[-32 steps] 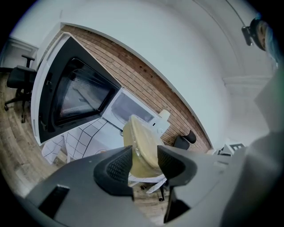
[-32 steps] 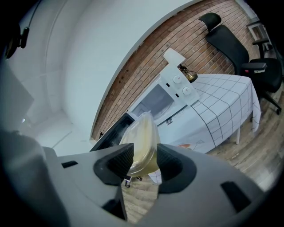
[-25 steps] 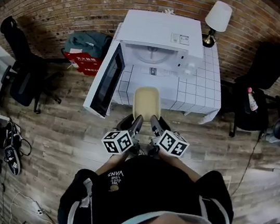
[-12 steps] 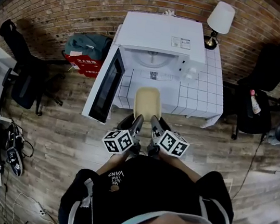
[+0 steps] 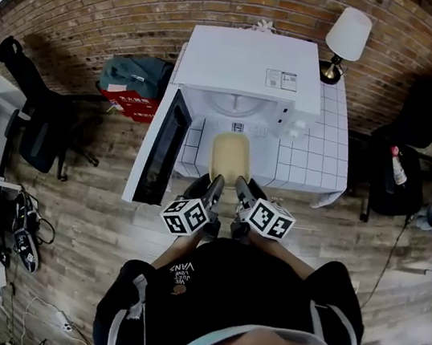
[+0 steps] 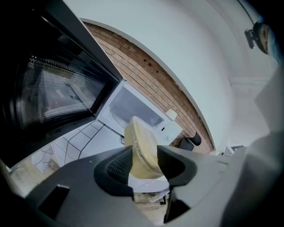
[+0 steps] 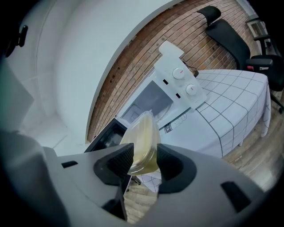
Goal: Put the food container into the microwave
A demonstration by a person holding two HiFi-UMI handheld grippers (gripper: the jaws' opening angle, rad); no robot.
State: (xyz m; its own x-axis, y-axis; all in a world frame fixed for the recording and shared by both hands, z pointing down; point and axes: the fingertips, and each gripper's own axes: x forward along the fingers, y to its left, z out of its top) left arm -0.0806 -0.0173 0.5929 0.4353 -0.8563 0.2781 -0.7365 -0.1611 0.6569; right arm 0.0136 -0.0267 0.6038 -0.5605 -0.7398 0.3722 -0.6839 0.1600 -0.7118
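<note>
A pale yellow lidded food container (image 5: 231, 156) is carried between both grippers, over the tiled table just in front of the white microwave (image 5: 253, 68). The microwave's door (image 5: 163, 147) hangs open to the left, and its cavity (image 5: 233, 105) with the glass turntable shows. My left gripper (image 5: 216, 182) is shut on the container's near left corner (image 6: 143, 148). My right gripper (image 5: 242, 185) is shut on its near right corner (image 7: 143, 144). In both gripper views the container points toward the open cavity (image 6: 131, 106) (image 7: 153, 101).
The microwave stands on a white tiled table (image 5: 312, 154) against a brick wall. A lamp (image 5: 345, 38) sits at the table's back right corner. Black chairs (image 5: 33, 122) (image 5: 413, 158) flank the table, and a bag with red packaging (image 5: 132, 85) lies on the floor at the left.
Both grippers and the container have moved forward toward the microwave; the container's far end now sits closer to the cavity opening. Both grips are unchanged.
</note>
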